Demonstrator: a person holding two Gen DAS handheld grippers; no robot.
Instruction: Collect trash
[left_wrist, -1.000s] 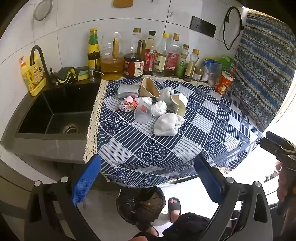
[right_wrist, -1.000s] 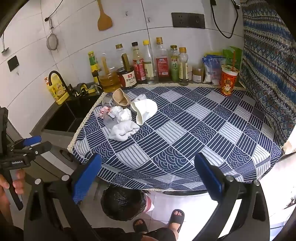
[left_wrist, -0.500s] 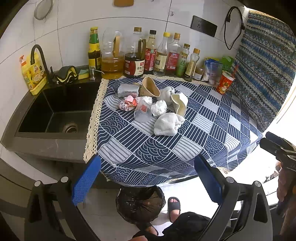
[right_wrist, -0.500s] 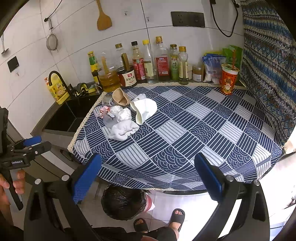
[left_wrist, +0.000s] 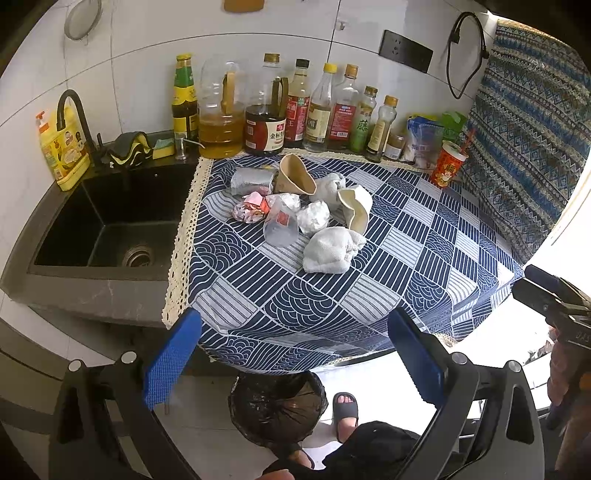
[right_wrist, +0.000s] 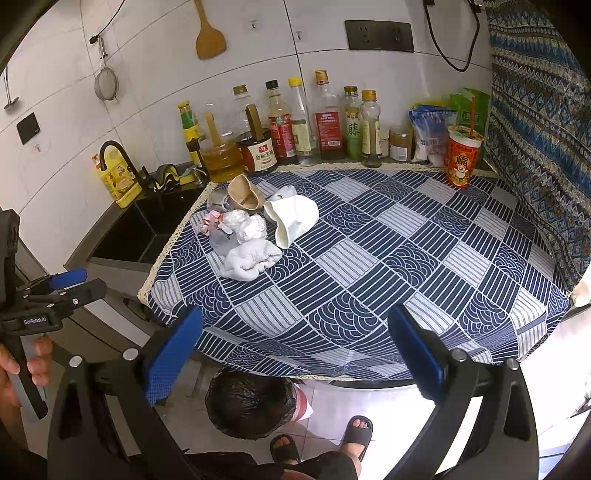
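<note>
A pile of trash lies on the blue patterned tablecloth (left_wrist: 332, 295) near the sink: a crumpled white tissue wad (left_wrist: 330, 249), a clear plastic cup (left_wrist: 281, 225), a tan paper cup (left_wrist: 293, 179), a white paper cup (left_wrist: 356, 208), a foil wrapper (left_wrist: 251, 181) and a pink wrapper (left_wrist: 251, 208). The pile also shows in the right wrist view (right_wrist: 251, 236). A bin with a black bag (left_wrist: 277, 402) stands on the floor under the table edge. My left gripper (left_wrist: 295, 354) and right gripper (right_wrist: 295, 350) are both open and empty, held off the table's front edge.
Several sauce and oil bottles (left_wrist: 295, 107) line the wall. A red cup with a straw (left_wrist: 448, 168) stands at the back right. A black sink (left_wrist: 107, 221) with a tap is left of the table. The person's sandalled feet (right_wrist: 354, 432) are by the bin.
Both grippers have barely moved. The trash pile is unchanged.
</note>
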